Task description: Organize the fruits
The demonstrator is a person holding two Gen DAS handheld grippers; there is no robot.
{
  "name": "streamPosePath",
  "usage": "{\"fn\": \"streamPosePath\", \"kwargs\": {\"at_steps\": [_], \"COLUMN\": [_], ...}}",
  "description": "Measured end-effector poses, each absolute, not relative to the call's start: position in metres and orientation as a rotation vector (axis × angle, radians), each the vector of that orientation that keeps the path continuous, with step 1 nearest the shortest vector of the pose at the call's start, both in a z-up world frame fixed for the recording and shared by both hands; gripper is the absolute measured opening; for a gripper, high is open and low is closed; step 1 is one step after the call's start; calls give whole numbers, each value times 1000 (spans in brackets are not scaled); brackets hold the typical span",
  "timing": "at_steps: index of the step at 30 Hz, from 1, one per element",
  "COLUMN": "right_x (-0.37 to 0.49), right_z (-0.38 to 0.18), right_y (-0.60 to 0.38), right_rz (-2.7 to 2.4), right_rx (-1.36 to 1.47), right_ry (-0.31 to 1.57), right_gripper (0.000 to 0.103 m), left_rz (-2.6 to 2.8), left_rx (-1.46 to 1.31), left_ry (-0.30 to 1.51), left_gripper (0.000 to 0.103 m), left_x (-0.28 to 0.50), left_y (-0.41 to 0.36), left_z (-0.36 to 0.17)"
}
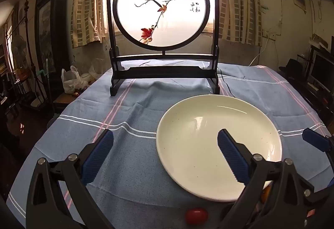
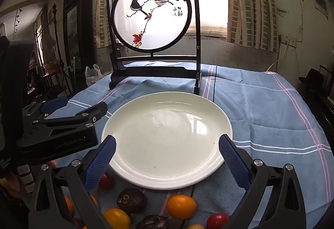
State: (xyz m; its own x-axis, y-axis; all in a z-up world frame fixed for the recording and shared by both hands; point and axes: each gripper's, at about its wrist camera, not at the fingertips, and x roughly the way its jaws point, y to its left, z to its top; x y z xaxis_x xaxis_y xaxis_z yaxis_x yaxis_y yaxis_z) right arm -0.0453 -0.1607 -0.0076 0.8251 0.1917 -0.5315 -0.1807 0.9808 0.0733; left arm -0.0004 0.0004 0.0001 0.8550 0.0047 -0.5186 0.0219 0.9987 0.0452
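Observation:
An empty white plate [image 2: 167,139] [image 1: 217,145] lies on the blue striped tablecloth. Several small fruits sit in front of it in the right wrist view: an orange one [image 2: 181,206], a yellow-orange one [image 2: 117,218], red ones [image 2: 217,221] [image 2: 106,180], and two dark brown wrinkled ones [image 2: 131,199] [image 2: 152,222]. My right gripper [image 2: 167,151] hovers open over the plate's near rim, nothing between its blue pads. My left gripper [image 1: 165,149] is open over the cloth and the plate's left edge; a red fruit [image 1: 196,216] lies below it. The left gripper's black body [image 2: 62,124] shows at the left of the right wrist view.
A dark wooden stand with a round bird painting [image 1: 162,9] [image 2: 153,13] rises at the table's far side, behind the plate. A white plastic bag [image 1: 72,80] sits beyond the left table edge. Cluttered furniture lines both sides of the room.

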Motion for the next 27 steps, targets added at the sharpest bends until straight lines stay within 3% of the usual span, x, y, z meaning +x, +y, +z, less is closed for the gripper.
{"fn": "streamPosePath", "kwargs": {"at_steps": [27], "right_x": [-44], "right_z": [-11], "right_y": [-160], "right_rz": [205], "right_rx": [33], "right_ry": [579], "right_gripper": [99], "left_rz": [-11], "left_rx": [49], "left_ry": [574], "left_gripper": [98], "left_x": [4], "left_y": [-2], "left_z": [-5]}}
